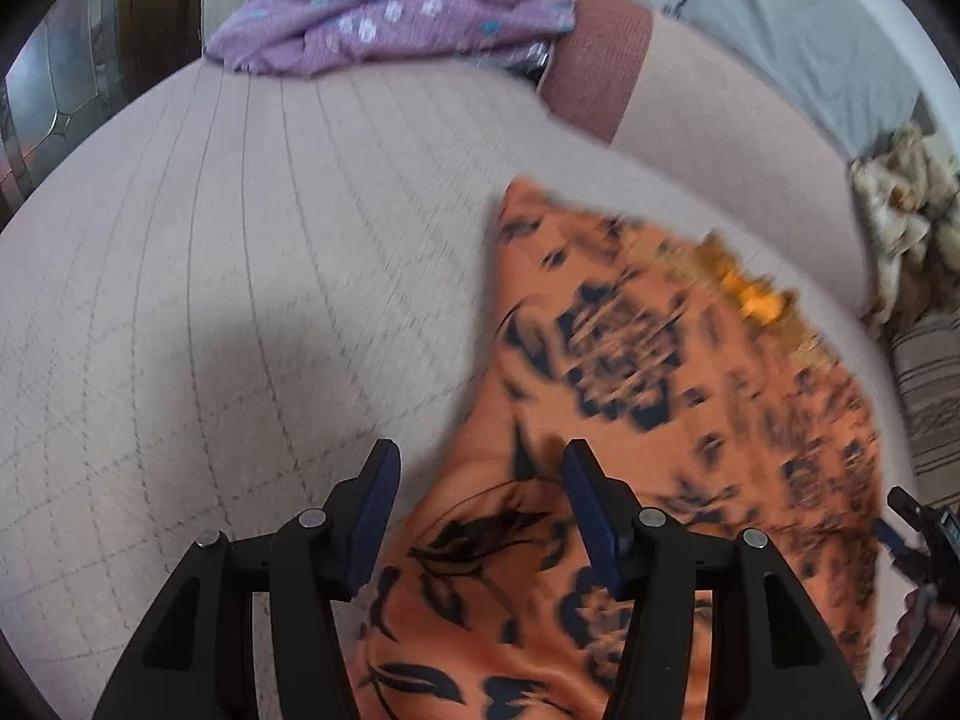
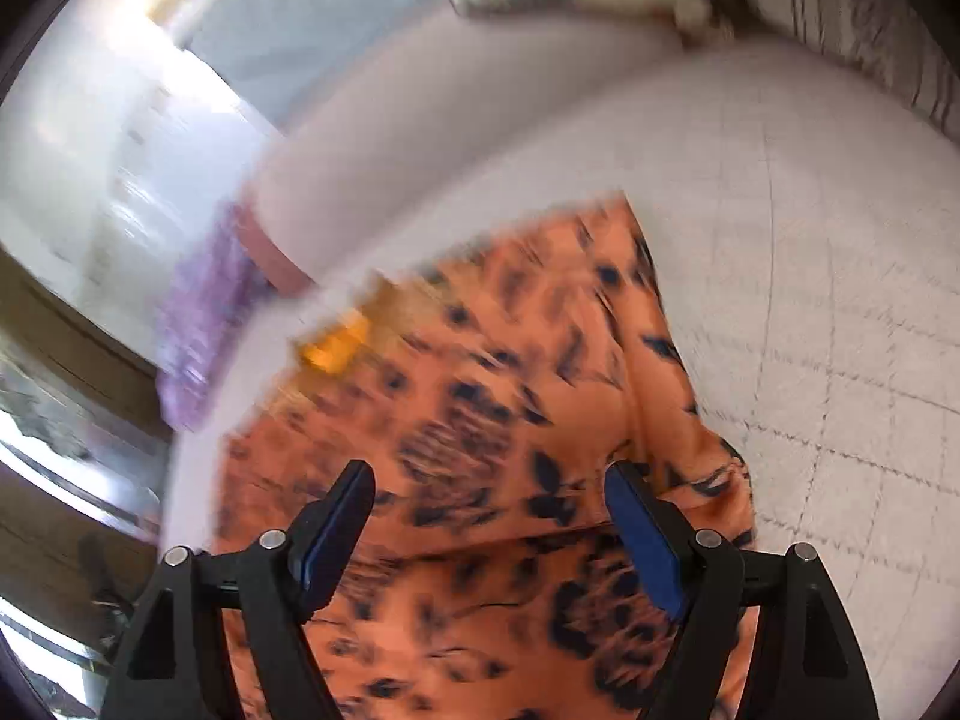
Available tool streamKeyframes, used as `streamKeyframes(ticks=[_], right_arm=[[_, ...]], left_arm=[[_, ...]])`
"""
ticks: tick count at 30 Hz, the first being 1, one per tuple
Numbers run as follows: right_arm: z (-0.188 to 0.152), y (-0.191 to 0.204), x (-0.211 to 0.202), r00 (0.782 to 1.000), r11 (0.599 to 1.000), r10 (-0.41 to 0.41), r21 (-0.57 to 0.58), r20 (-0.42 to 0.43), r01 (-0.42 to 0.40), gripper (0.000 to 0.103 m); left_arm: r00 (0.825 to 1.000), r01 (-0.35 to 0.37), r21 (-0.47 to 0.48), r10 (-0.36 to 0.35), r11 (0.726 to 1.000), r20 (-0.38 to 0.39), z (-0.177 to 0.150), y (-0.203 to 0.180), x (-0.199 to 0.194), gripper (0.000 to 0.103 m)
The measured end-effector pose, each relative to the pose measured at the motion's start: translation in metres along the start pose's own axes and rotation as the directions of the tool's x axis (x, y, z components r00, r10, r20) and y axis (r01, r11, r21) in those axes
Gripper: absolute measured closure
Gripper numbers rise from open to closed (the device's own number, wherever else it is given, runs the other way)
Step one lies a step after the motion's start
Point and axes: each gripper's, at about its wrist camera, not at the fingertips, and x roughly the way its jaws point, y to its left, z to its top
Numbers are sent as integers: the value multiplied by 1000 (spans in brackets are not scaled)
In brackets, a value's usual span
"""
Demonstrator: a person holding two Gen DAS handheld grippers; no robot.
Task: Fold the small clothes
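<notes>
An orange garment with a dark floral print [image 1: 630, 372] lies spread on a pale quilted bed cover [image 1: 210, 276]. My left gripper [image 1: 480, 462] hangs over the garment's near left edge, jaws apart with nothing pinched between the blue pads. In the right wrist view the same orange garment [image 2: 510, 396] fills the middle, with a fold line across it near the fingers. My right gripper [image 2: 489, 480] stands wide open above the cloth, nothing between its pads. The tip of the right gripper [image 1: 918, 528] shows at the right edge of the left wrist view.
A purple flowered cloth [image 1: 384, 6] lies bunched at the far end of the bed, beside a reddish-brown bolster [image 1: 594, 60]. A grey pillow [image 1: 798, 42] and a cream crumpled cloth [image 1: 906, 204] lie at the right. A striped rug [image 1: 930, 396] covers the floor beside the bed.
</notes>
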Motion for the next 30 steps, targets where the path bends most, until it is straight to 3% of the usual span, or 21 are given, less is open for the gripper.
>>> streamKeyframes(ticks=[1,2,5,9,11,13,14,15,16,18,20,22,25,26,28,30], right_arm=[[1,0,10,997,997,-68,-37,-30,67,39],[2,3,12,992,990,-123,-72,-23,121,42],[3,17,6,986,981,-164,-106,-8,163,39],[0,47,-17,984,969,-144,-186,104,161,36],[-1,53,-20,985,967,-110,-213,136,138,32],[2,58,-10,992,965,-57,-249,109,83,25],[2,56,3,998,968,-40,-245,54,52,24],[4,46,27,997,977,-53,-210,-54,41,25],[1,37,36,991,982,-83,-180,-101,64,27],[3,40,28,997,983,-58,-174,-48,49,26],[5,50,15,999,978,-40,-206,10,42,25],[7,61,14,1000,975,17,-222,20,-12,25],[13,53,46,998,979,3,-203,-59,-15,23],[12,43,58,996,985,-9,-170,-91,-7,24],[15,40,52,999,993,36,-112,-41,-40,24],[19,50,39,999,989,44,-140,-8,-45,24]], left_arm=[[1000,1,15,-2,1000,7,-1,0,2,44],[1000,-7,38,6,999,26,-1,-2,-2,44],[999,-7,28,6,1000,35,1,-1,-12,44],[996,31,21,-33,999,84,8,1,-24,44],[999,12,45,-14,999,34,11,-5,-12,44],[998,-45,63,49,997,-48,13,-7,8,43],[998,-60,63,62,996,-29,16,-9,7,43],[996,-77,63,80,995,-34,19,-13,4,44],[997,-69,57,71,996,-34,23,-16,-1,46],[999,-7,50,5,999,46,30,-22,-18,46],[995,-4,84,-4,996,97,37,-31,-23,45],[998,14,106,-21,994,63,43,-39,-8,45],[992,-73,90,81,993,-94,40,-34,41,42],[996,-78,94,81,993,-33,40,-34,38,41],[991,-125,138,130,982,-27,43,-41,33,42],[996,-87,126,84,988,29,45,-43,21,42]])
